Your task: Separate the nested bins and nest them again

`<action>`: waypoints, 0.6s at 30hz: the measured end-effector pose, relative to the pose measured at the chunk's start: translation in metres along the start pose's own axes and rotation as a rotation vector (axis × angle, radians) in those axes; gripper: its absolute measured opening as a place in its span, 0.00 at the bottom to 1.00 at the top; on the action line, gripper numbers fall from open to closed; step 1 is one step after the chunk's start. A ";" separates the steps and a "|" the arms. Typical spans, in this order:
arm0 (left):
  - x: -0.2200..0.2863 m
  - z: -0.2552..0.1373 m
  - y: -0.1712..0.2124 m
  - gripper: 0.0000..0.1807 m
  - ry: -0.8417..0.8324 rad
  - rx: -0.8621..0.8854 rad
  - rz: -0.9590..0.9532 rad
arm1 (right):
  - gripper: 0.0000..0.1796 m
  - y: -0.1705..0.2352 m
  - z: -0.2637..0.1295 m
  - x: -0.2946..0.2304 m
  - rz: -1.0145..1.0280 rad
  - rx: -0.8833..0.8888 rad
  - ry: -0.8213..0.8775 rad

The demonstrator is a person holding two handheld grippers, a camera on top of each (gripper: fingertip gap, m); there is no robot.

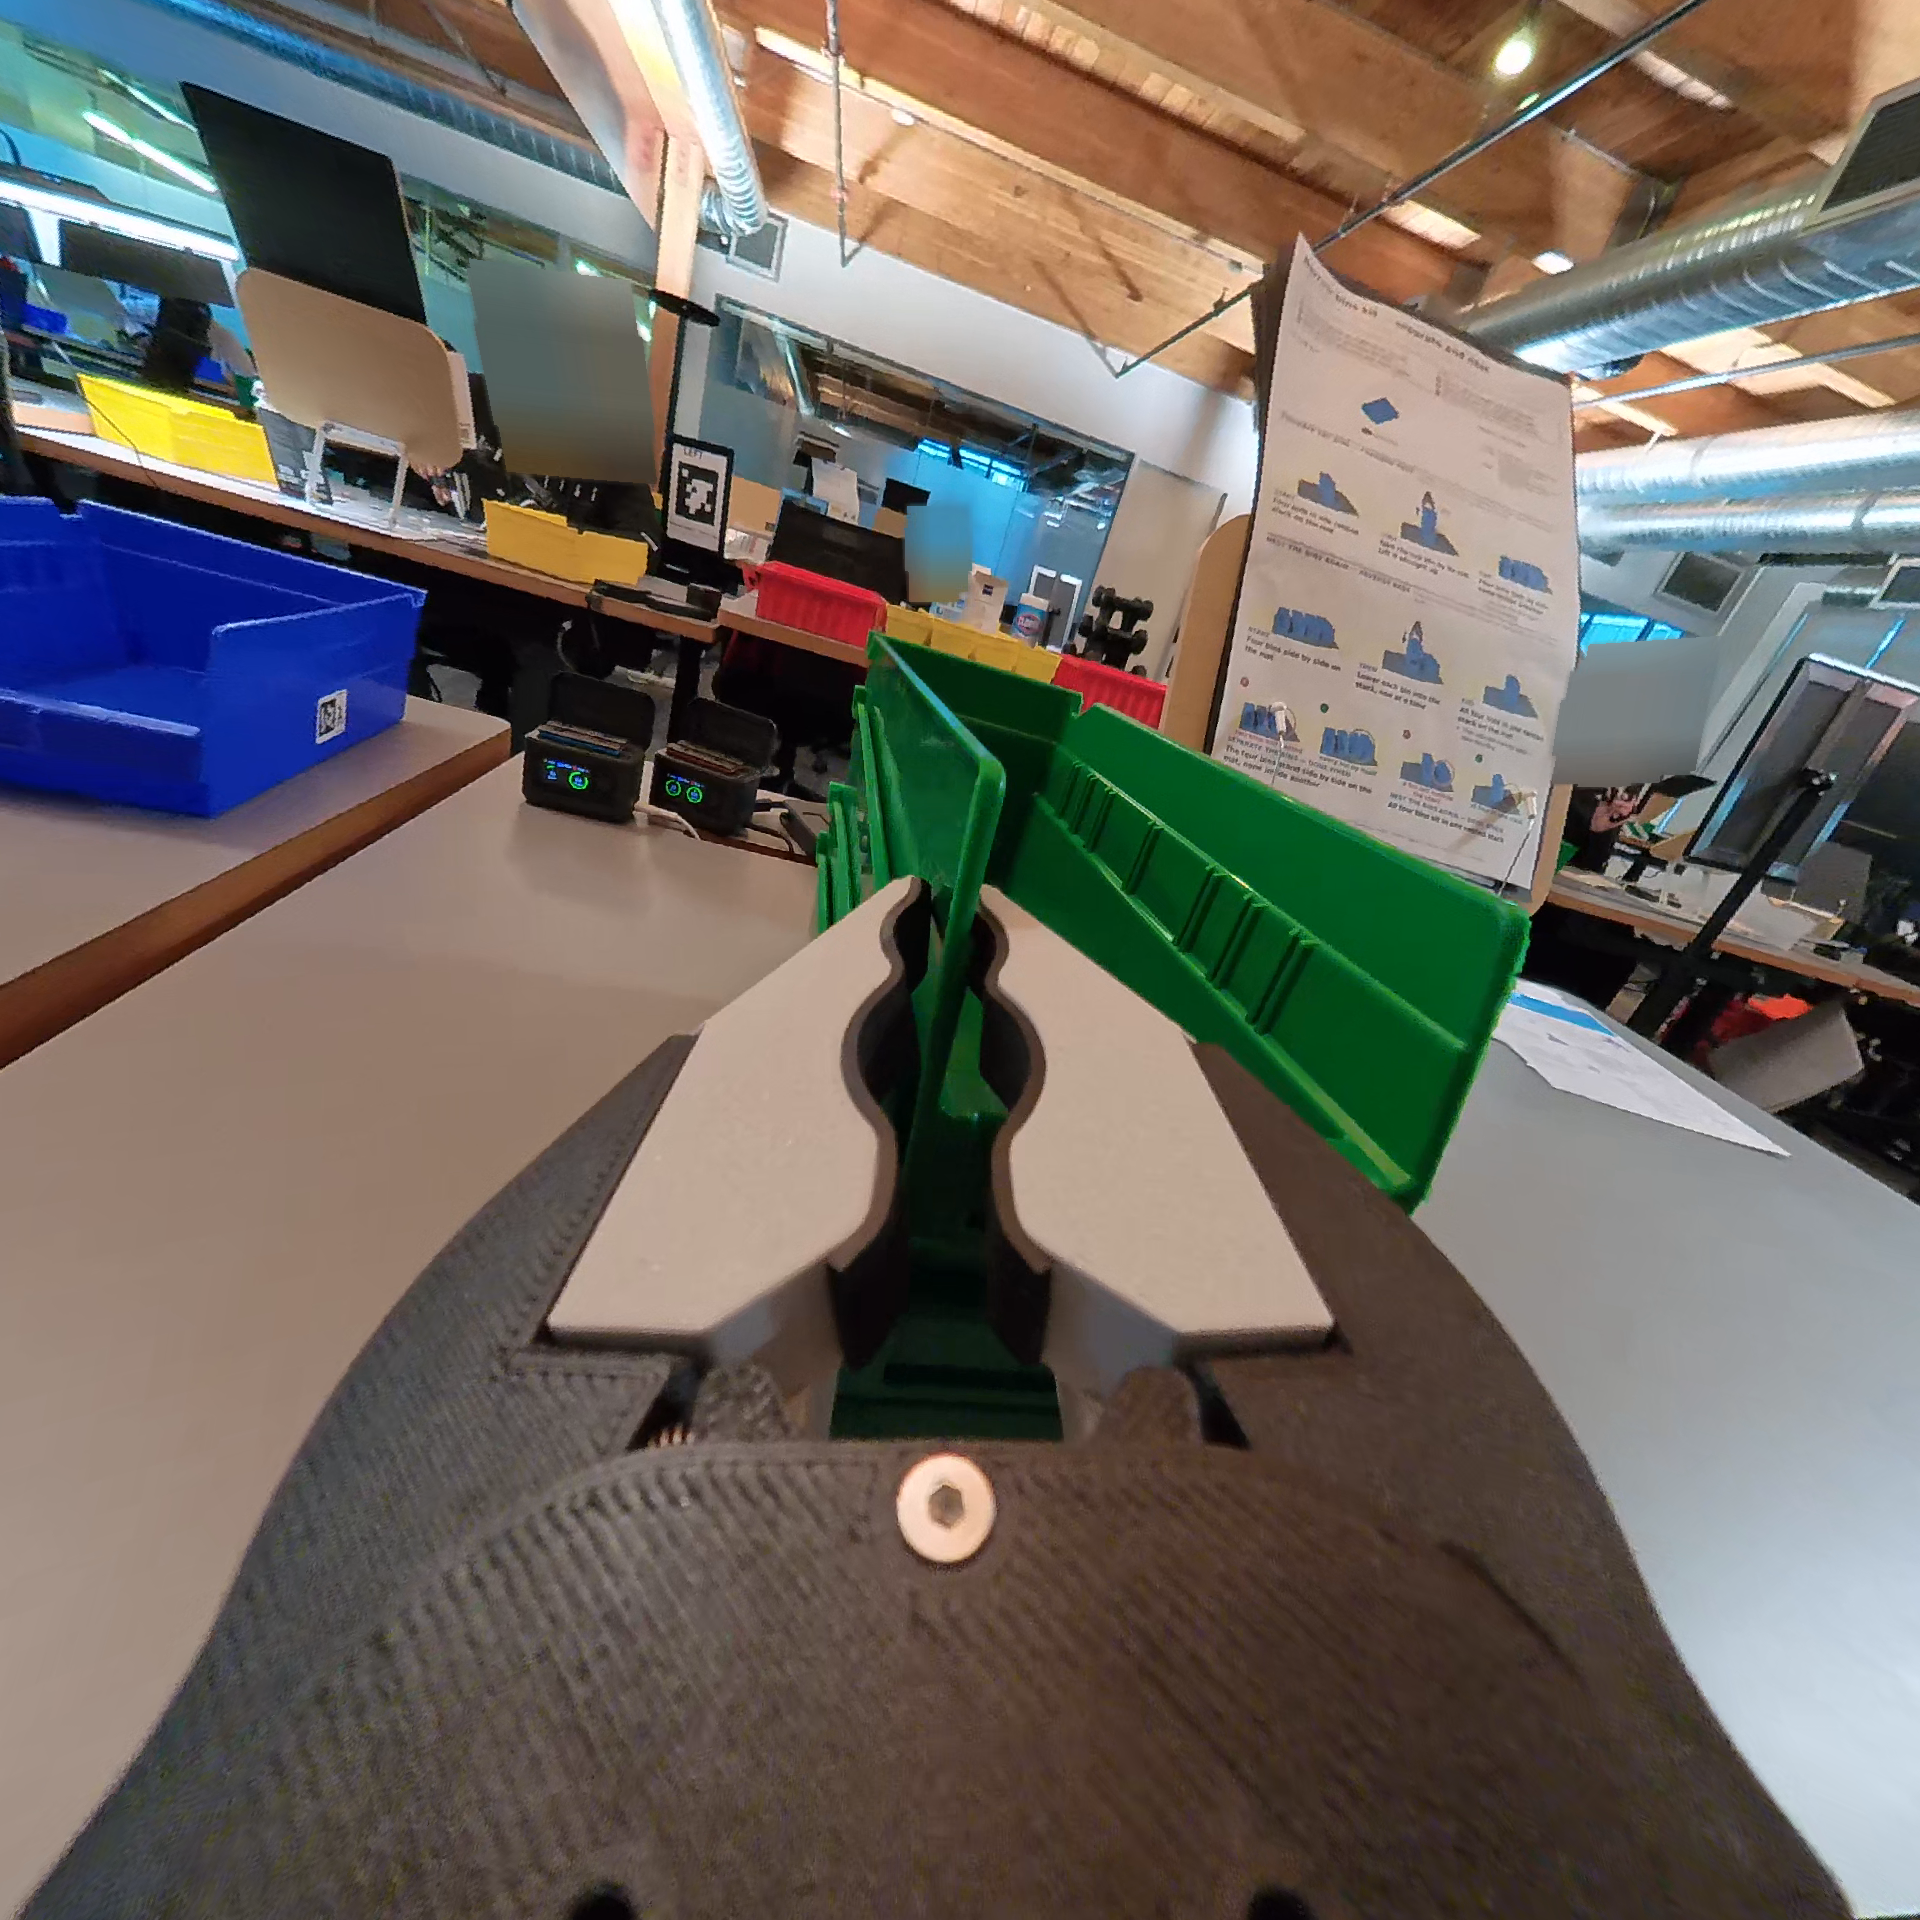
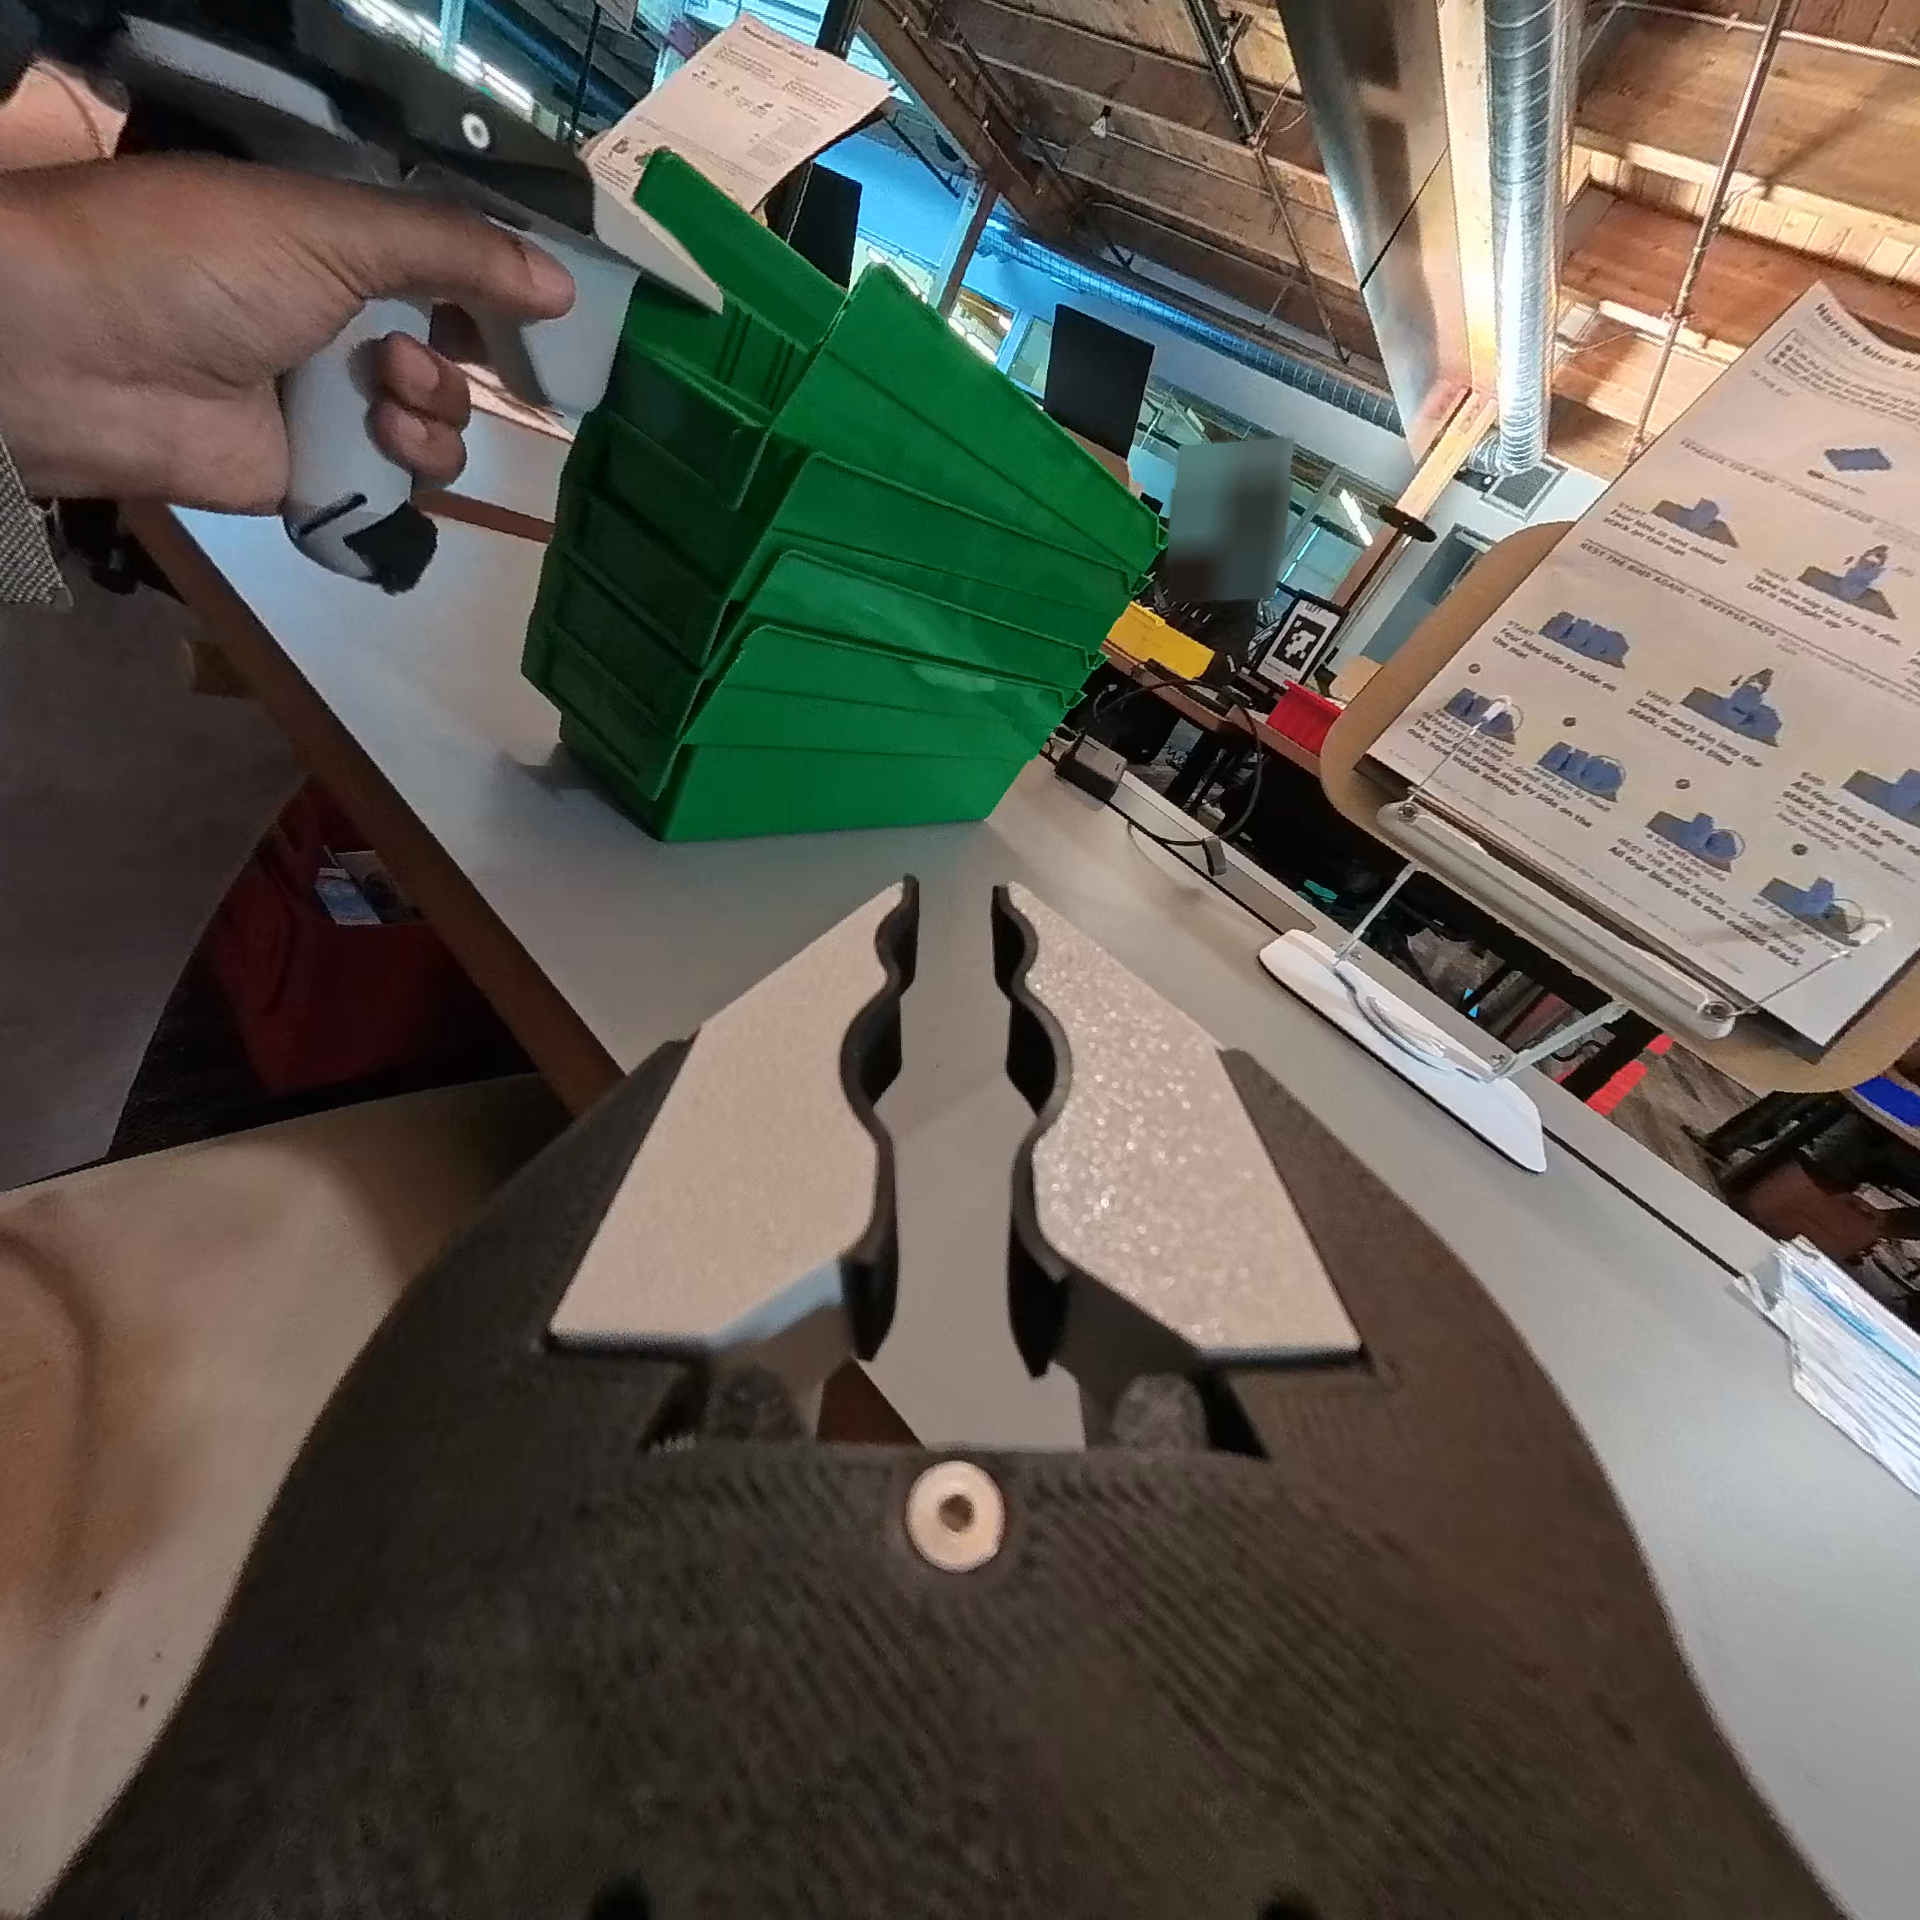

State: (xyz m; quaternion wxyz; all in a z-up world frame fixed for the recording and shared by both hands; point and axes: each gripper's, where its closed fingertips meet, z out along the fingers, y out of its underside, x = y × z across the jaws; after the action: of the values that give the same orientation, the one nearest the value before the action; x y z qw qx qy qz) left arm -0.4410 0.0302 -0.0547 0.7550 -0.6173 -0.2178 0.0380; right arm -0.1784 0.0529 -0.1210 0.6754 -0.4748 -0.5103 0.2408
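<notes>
A stack of several nested green bins (image 2: 831,727) stands on the grey table (image 2: 1299,1195). The top green bin (image 2: 935,416) is tilted and raised at its near end above the others. My left gripper (image 2: 675,281), held in a person's hand (image 2: 208,312), is shut on that bin's end wall. In the left wrist view the left gripper (image 1: 951,904) has the thin green wall between its jaws, with the top bin's inside (image 1: 1247,935) ahead and the lower bins' rims (image 1: 842,862) to the left. My right gripper (image 2: 956,899) is empty above the table, short of the stack, jaws a narrow gap apart.
An instruction sheet on a stand (image 2: 1662,727) stands to the right; it also shows in the left wrist view (image 1: 1403,582). A blue bin (image 1: 187,665) sits on the neighbouring table. Two black cases (image 1: 644,769) lie behind the stack. The table's wooden edge (image 2: 416,862) runs on the left.
</notes>
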 end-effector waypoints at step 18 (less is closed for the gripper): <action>0.000 -0.005 -0.018 0.33 -0.007 -0.022 0.026 | 0.08 0.007 0.002 0.004 0.081 -0.033 -0.010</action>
State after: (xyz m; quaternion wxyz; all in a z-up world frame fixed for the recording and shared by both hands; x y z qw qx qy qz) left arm -0.4428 0.0216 -0.0382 0.7468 -0.6283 -0.2128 0.0473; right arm -0.1778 0.0603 -0.1258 0.6545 -0.5049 -0.4982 0.2616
